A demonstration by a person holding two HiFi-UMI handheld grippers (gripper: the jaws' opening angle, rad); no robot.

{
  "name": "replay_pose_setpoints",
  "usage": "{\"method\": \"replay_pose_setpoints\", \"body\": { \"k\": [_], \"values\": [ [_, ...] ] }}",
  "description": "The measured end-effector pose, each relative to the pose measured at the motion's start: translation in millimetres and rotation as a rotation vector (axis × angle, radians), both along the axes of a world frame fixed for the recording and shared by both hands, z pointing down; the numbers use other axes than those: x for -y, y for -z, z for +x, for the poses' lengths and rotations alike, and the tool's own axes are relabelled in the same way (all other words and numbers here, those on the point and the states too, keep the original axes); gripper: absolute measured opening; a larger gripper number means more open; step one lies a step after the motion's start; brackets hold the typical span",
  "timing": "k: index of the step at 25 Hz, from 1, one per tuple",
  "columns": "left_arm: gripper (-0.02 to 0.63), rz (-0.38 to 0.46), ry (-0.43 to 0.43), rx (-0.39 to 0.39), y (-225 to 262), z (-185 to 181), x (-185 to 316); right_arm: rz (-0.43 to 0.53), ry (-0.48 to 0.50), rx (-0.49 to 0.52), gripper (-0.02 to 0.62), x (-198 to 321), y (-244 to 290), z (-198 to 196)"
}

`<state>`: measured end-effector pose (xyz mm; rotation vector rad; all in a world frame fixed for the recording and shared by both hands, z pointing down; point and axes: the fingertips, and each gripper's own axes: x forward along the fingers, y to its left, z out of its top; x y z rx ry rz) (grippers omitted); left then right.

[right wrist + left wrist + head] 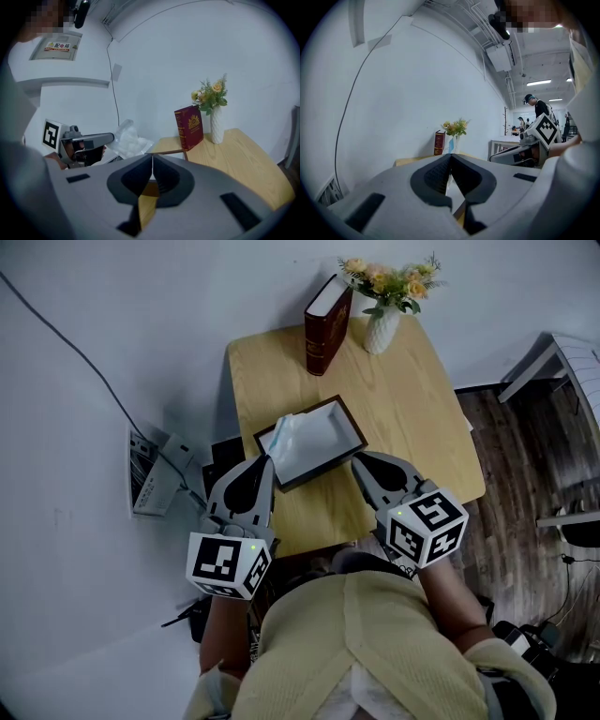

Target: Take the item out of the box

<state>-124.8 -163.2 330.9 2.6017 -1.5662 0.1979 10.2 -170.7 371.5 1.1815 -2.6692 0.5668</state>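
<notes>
A yellow top (356, 652) is worn by the person. Just beyond it, the left tool (266, 465) is closed, apparently on the left corner of the plastic-wrapped item (309, 439), which is held in the box (352, 423). The right tool (357, 461) is shut beside the box's right corner. The wooden surface (412, 418) is set against a white wall (141, 296).

Smooth pale wood table (412, 418), crinkly translucent plastic bag (305, 442), glossy maroon book (326, 326), ribbed white ceramic vase (381, 331)
</notes>
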Motion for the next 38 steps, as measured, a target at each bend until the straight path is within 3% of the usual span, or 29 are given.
{"method": "replay_pose_setpoints", "body": {
  "k": [38],
  "values": [
    [0.021,-0.001,0.008,-0.024,0.1,1.9,-1.6,0.033,-0.049,0.011,0.028,2.3,5.8,10.8]
  ]
}}
